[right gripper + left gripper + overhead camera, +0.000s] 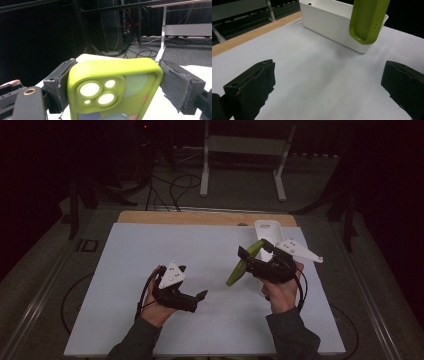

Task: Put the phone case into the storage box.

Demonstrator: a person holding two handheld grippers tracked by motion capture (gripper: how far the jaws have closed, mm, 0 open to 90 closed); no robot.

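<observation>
From the high view, I am holding the lime-green phone case [244, 263] in my right gripper [251, 262], lifted above the white mat [150, 270], just near-left of the white bin [265, 231]; I judge the next move is carrying it over the bin and letting go. My left gripper [199, 296] is hanging empty.

In the left gripper view, its jaws are standing wide over bare mat.

In the right gripper view, both pads are pressing the case's edges; camera cutouts are showing.
</observation>
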